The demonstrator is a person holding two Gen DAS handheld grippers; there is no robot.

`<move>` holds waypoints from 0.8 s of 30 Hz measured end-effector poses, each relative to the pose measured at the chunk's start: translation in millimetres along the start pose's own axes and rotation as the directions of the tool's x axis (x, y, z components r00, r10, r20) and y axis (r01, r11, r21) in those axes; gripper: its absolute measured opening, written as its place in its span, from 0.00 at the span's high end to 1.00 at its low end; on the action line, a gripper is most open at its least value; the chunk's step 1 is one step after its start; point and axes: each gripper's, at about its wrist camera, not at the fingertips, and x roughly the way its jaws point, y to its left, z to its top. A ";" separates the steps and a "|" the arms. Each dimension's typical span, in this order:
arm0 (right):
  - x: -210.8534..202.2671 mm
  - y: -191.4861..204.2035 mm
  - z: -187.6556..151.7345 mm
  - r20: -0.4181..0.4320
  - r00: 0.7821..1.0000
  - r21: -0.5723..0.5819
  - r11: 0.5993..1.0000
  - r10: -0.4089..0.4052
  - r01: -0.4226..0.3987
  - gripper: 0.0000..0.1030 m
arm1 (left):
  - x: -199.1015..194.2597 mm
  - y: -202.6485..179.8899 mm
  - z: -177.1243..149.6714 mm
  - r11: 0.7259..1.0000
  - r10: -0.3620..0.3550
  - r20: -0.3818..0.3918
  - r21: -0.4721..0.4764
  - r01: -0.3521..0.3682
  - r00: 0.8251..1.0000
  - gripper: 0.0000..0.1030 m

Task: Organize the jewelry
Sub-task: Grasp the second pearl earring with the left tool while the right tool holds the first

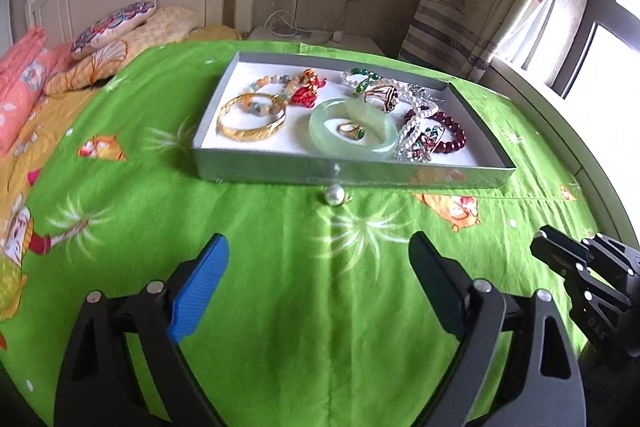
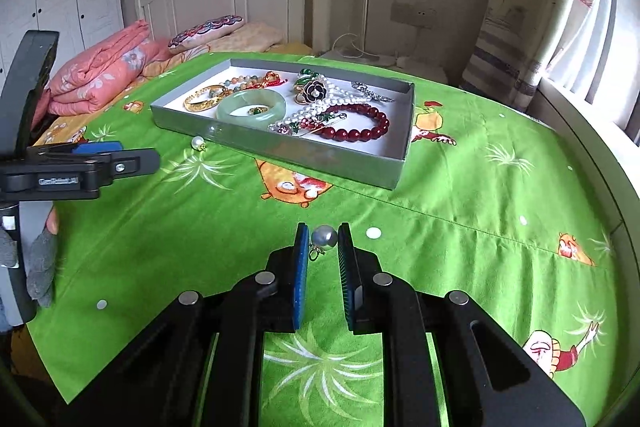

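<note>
Up front in the left wrist view, the left gripper hovers with jaws wide apart and empty over the green cartoon-print bedsheet; a silvery pearl earring lies just before the shallow grey jewelry tray. Right wrist view: the right gripper has its jaws closed onto a second silvery pearl earring, near the tray.

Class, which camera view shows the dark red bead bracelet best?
The right wrist view: the dark red bead bracelet shows its nearly whole loop in the tray. In the left wrist view, pearls and a brooch overlap it.

Ahead of the left hand-held gripper, the tangled pearl strands hide the brooch details; the right hand-held gripper is cut off.
</note>
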 end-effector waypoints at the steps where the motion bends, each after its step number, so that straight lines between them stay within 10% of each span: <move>1: -0.3 -0.5 -0.2 0.001 1.000 0.000 1.000 0.004 -0.004 0.85 | 6.8 -5.4 4.3 1.000 0.012 -0.007 0.019 -0.012 1.000 0.24; 5: -1.1 0.5 0.1 0.007 1.000 -0.001 1.000 0.012 -0.012 0.85 | 36.9 -17.3 15.7 0.999 -0.004 -0.063 0.044 0.007 0.998 0.53; 24: -1.2 2.3 -0.8 0.004 1.000 -0.004 1.000 0.012 -0.012 0.85 | 50.2 -26.9 25.9 0.990 0.091 -0.068 0.110 -0.083 0.993 0.55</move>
